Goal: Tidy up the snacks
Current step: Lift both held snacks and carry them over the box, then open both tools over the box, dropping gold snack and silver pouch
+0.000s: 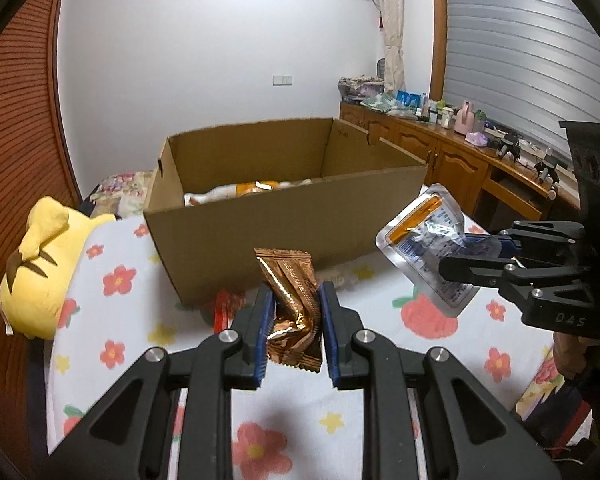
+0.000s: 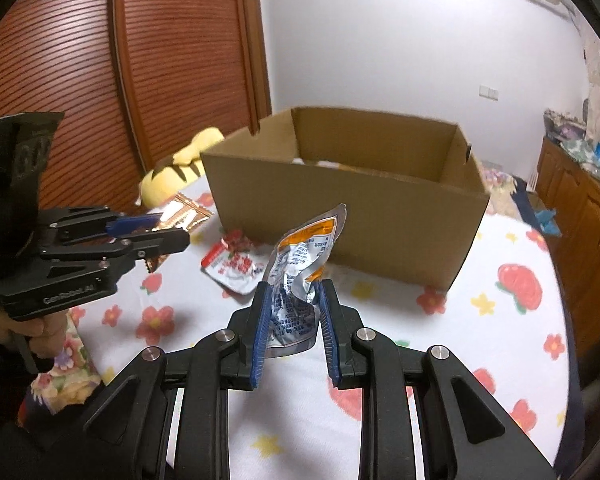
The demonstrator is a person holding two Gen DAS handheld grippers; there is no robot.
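A: Two claws, both clamped: left gripper (image 1: 296,312) pinches copper wrapper (image 1: 290,304), right gripper (image 2: 292,312) pinches silver pouch (image 2: 300,276), both above the bedsheet (image 2: 380,420).

B: Differences btwn views?

A: Only right cam shows red packet (image 2: 232,268) by cardboard box (image 1: 268,232); left cam shows snacks inside box.
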